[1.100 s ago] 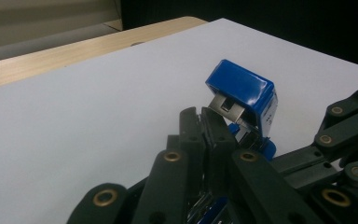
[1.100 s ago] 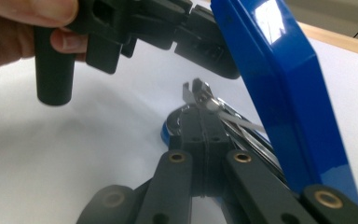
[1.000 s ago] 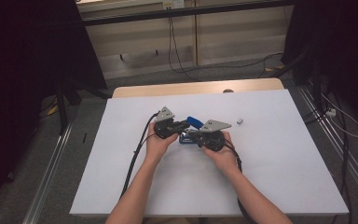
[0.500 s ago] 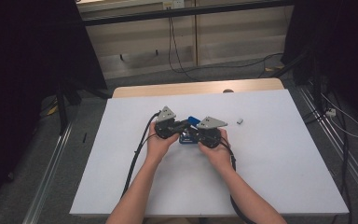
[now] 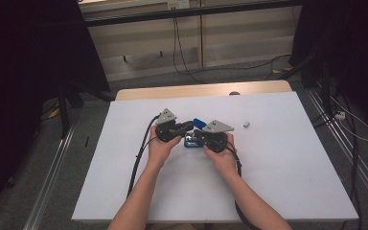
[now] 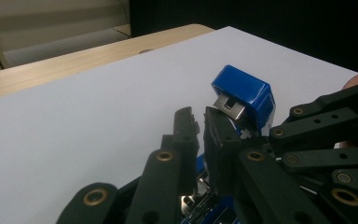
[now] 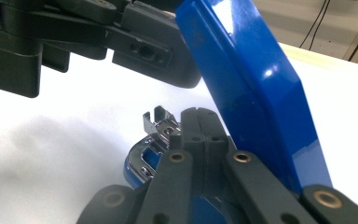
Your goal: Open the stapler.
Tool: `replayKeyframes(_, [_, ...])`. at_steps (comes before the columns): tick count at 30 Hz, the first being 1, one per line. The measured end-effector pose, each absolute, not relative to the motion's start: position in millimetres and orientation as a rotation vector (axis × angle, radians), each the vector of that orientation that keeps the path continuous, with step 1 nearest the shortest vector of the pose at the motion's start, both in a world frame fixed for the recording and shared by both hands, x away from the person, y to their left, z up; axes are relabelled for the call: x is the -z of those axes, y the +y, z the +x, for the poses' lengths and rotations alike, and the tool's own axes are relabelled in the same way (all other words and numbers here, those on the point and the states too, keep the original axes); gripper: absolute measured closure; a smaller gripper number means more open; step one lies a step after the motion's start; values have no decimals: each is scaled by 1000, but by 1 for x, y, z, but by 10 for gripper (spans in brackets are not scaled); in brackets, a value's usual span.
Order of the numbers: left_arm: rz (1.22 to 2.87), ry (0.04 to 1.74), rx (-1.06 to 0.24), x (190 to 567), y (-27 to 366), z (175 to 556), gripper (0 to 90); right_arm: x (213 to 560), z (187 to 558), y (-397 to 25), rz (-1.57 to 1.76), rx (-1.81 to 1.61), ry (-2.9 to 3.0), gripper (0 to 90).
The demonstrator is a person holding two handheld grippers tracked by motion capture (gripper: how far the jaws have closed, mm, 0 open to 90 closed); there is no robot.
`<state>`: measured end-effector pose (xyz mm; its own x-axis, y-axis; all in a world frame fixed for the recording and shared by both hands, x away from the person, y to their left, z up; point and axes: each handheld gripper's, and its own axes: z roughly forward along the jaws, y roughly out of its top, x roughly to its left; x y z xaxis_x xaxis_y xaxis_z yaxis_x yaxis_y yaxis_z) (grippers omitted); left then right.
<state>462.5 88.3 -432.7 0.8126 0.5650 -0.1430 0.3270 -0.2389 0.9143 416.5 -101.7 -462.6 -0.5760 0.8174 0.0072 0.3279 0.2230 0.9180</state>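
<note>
My stapler (image 5: 192, 135) sits mid-counter (image 5: 278, 163) between both hands, its blue top (image 6: 244, 93) hinged up; my right gripper (image 5: 202, 138) clamps shut on the base, my left gripper (image 5: 188, 126), jaws nearly closed, under the raised top

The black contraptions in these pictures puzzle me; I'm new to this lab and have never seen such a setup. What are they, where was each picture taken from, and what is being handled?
No robot here: a person holds a hand-operated two-jaw tool in each hand, the left tool and the right tool.

The high view looks down on the white table from above the person's side. The other two pictures come from small cameras riding on each tool, looking along its black jaws.

Between the tools is a blue stapler, swung open: its blue top tilts up, and the metal staple channel is exposed. The right tool's jaws are closed at the stapler's base; the left tool's jaws sit nearly together beside the raised top. A small white object lies apart on the table.
</note>
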Motion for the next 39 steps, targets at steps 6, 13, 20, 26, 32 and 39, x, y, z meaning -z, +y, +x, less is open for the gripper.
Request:
replayKeyframes(6, [1863, 671, -267, 432, 90, 462, 783, 463, 416, -101, 1061, -1354, 2000, 900])
replayKeyframes(13, [1847, 685, -258, 435, 93, 462, 784, 460, 414, -100, 1054, -1362, 1997, 900])
replayKeyframes(20, [1835, 702, -260, 436, 99, 462, 778, 460, 410, -98, 1055, -1356, 1956, 900])
replayKeyframes(26, [1819, 772, -244, 443, 111, 464, 827, 461, 409, -98, 1056, -1377, 1923, 900])
replayKeyframes(32, [1835, 747, -224, 446, 108, 463, 871, 461, 410, -97, 1063, -1366, 1921, 900])
replayKeyframes(39, [1886, 734, -189, 453, 103, 460, 900, 463, 410, -96, 1053, -1358, 1923, 900])
